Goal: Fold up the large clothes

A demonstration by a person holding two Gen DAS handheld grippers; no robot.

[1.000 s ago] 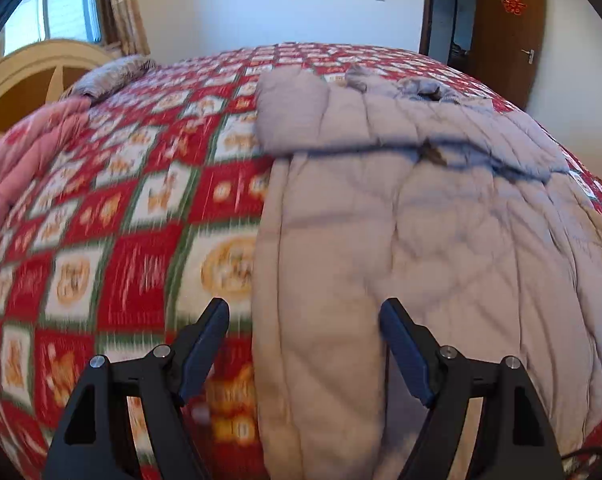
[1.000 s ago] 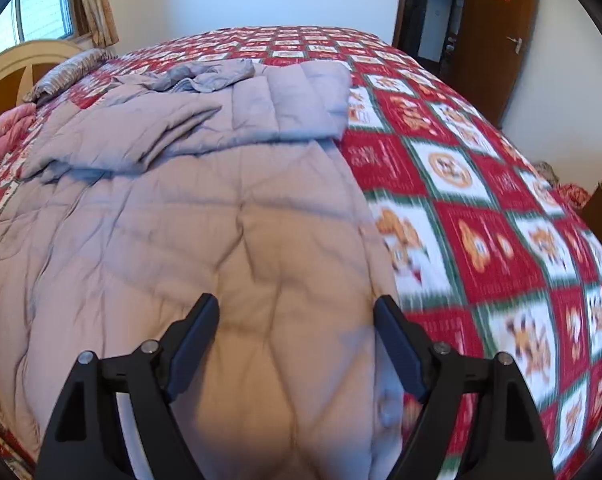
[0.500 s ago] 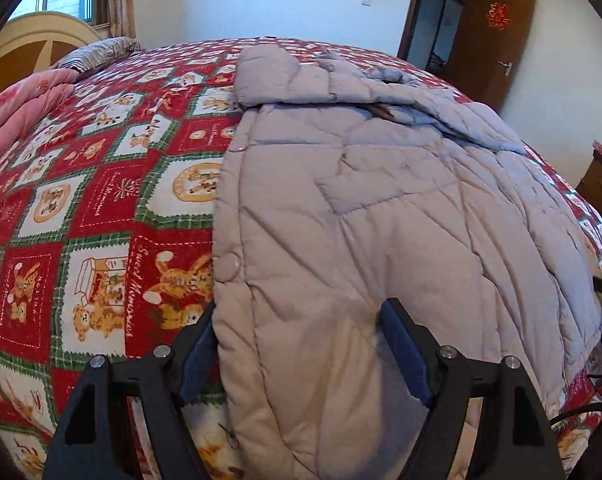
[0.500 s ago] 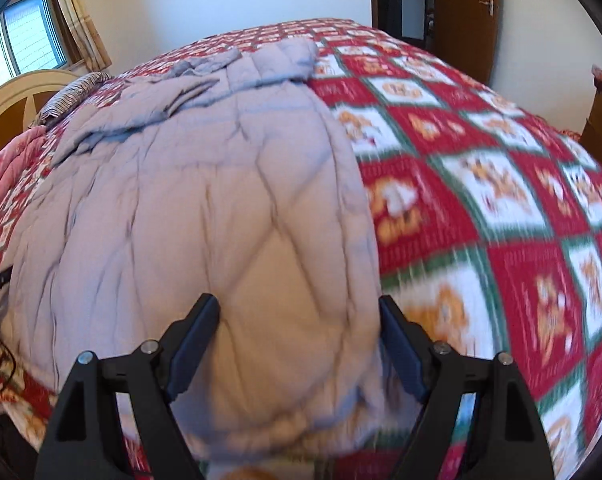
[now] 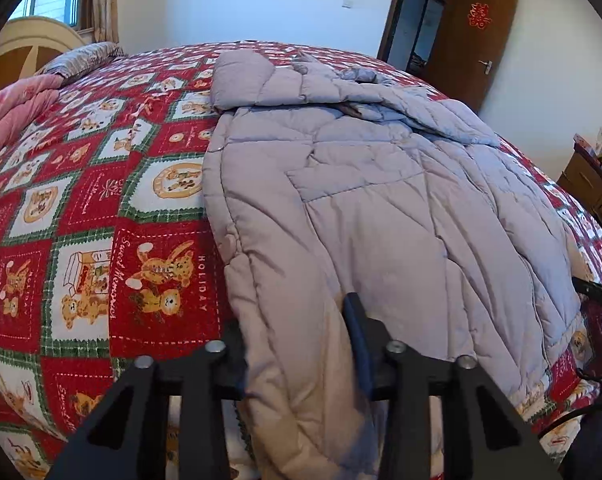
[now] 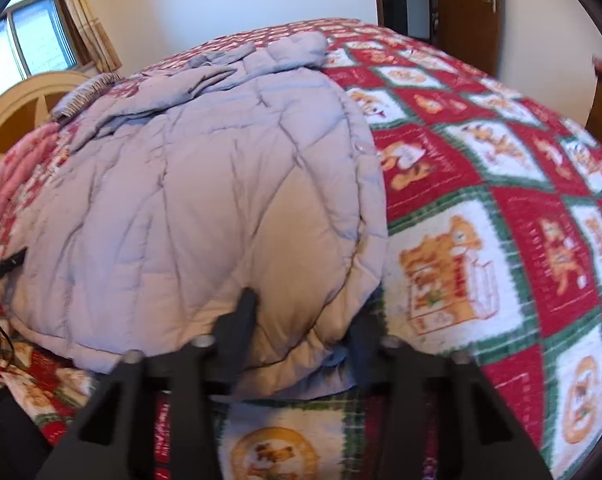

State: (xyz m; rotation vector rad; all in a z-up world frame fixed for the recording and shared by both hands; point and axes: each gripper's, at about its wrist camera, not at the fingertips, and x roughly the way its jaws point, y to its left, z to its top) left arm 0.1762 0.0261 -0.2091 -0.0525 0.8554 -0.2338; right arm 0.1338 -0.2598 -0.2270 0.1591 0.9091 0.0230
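Observation:
A large lilac quilted coat [image 5: 381,208] lies spread flat on a bed, sleeves folded across its far end. My left gripper [image 5: 297,340] is at the coat's near left hem corner, its fingers closed in on the padded edge, which bulges between them. My right gripper [image 6: 301,328] is at the near right hem corner of the same coat [image 6: 205,200], fingers pinching the thick hem fold. The tip of the other gripper [image 5: 597,292] shows at the right edge of the left wrist view.
The bed has a red, white and green teddy-bear bedspread [image 5: 89,208]. A pink blanket [image 5: 9,112] and a grey pillow [image 5: 81,62] lie by the wooden headboard [image 5: 25,44]. A brown door [image 5: 481,32] and a wooden cabinet [image 5: 593,188] stand to the right.
Both grippers have drawn back toward the bed's near edge and down to the coat's hem. Their fingers, wide open before, have closed onto the hem corners.

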